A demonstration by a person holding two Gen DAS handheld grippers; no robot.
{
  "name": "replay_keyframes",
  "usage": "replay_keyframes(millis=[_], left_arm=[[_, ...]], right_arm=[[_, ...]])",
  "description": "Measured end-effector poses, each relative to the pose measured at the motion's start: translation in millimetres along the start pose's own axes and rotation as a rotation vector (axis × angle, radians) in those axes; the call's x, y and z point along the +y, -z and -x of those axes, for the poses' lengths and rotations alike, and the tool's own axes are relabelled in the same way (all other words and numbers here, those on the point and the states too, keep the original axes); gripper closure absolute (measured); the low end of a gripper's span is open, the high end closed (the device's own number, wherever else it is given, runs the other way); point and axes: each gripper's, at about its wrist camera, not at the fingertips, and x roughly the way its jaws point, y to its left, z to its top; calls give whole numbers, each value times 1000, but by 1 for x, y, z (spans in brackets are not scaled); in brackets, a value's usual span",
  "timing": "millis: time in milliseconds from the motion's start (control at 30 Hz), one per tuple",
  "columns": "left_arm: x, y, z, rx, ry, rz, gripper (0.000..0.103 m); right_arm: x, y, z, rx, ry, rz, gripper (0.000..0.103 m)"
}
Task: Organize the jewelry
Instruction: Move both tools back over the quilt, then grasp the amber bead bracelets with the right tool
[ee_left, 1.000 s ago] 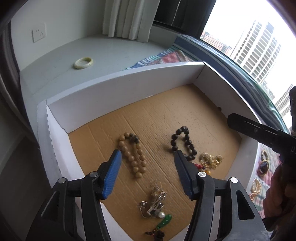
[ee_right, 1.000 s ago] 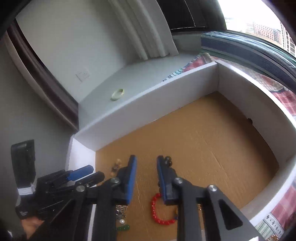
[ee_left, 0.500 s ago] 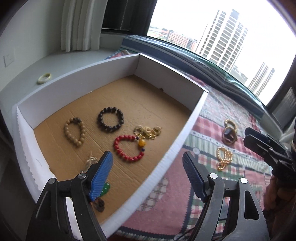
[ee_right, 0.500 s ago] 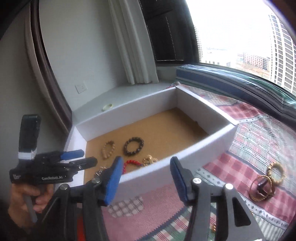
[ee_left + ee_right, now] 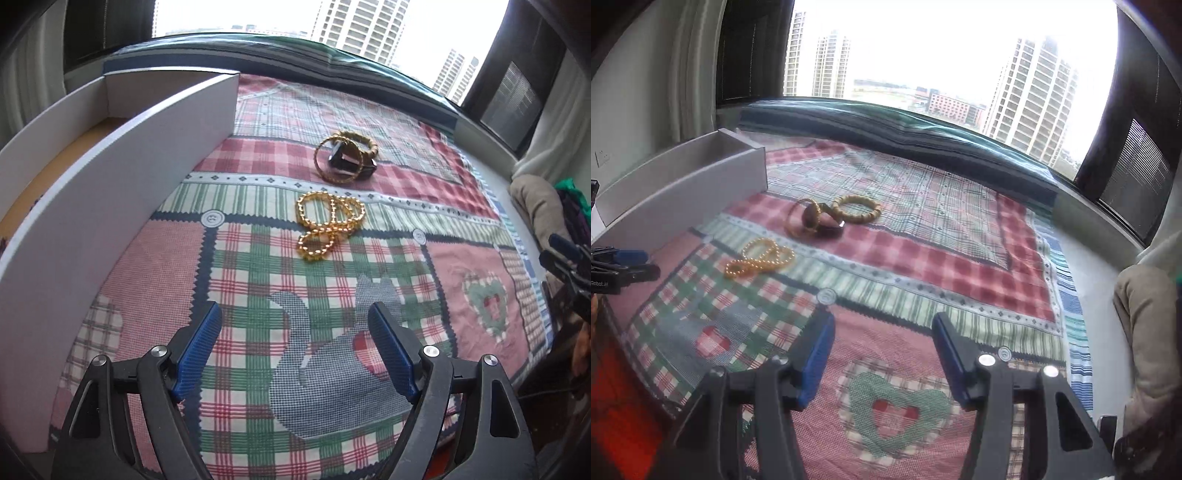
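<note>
Both tools, left (image 5: 295, 350) and right (image 5: 882, 356), are empty with jaws opening. That gold chain (image 5: 328, 225) is all looped up, so a sloppy pinch will probably snag one strand and drag it.

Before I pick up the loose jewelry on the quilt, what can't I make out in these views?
- Box contents: its near wall hides the floor, both views.
- Dark piece among the bangles: overlapped; type unclear.
- Gold bead strand: looped on itself; count unclear.
- Right wrist view: motion-blurred.
</note>
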Motion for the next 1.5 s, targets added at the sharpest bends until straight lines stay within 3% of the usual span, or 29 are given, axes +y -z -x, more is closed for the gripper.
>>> replay_keyframes(millis=[67,267,467,767,1167,1333,1500], left_arm=[[-11,5,-13,13,3,-34,20],[-29,19,-39,40,-49,-93,20],[-25,26,-45,27,-68,-71,16],[-36,38,-47,-14,-134,-143,5],[-12,36,-38,-4,-113,-59,4],[16,40,-23,-22,-131,32,4],[35,49,-17,-31,-153,86,4]], right_arm=[[3,14,1,-5,-13,-21,40],[31,58,-40,50,-205,-217,40],[38,77,-61,62,-173,-290,40],[31,88,-68,77,-153,-343,40],[55,69,-76,114,-217,-293,40],[71,41,-94,152,-339,-263,40],[93,1,-129,152,-380,-255,40]])
